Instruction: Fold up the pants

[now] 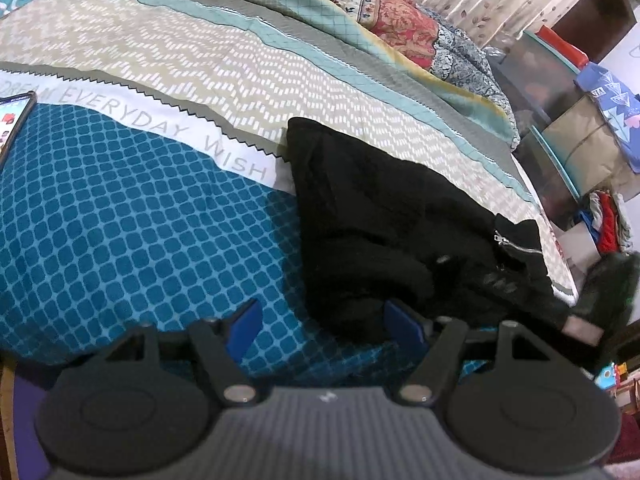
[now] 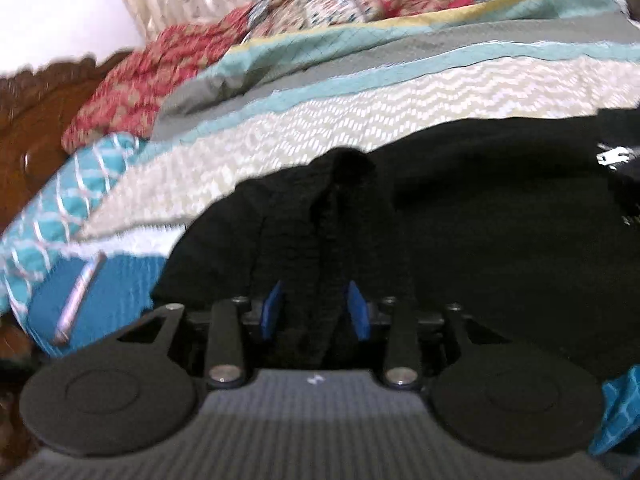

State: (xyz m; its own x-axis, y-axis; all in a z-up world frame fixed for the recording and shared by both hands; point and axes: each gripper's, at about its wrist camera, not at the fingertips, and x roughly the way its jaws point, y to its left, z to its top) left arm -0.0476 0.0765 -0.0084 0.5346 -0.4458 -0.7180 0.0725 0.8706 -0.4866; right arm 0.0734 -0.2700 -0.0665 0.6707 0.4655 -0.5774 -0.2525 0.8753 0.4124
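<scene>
Bed [image 1: 120, 216]: black pants [image 1: 380, 220] right | left gripper [image 1: 323, 326] open, beside them | right gripper [image 2: 316, 310] pinching pants fold

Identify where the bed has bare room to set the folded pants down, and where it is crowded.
Free: blue checked sheet between phone and black pants; also the beige zigzag band behind them. Crowded: the far edge, piled with floral quilts.

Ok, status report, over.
Left gripper open, empty, beside black pants. Right gripper closed on a pants fold. Phone lying clear.
</scene>
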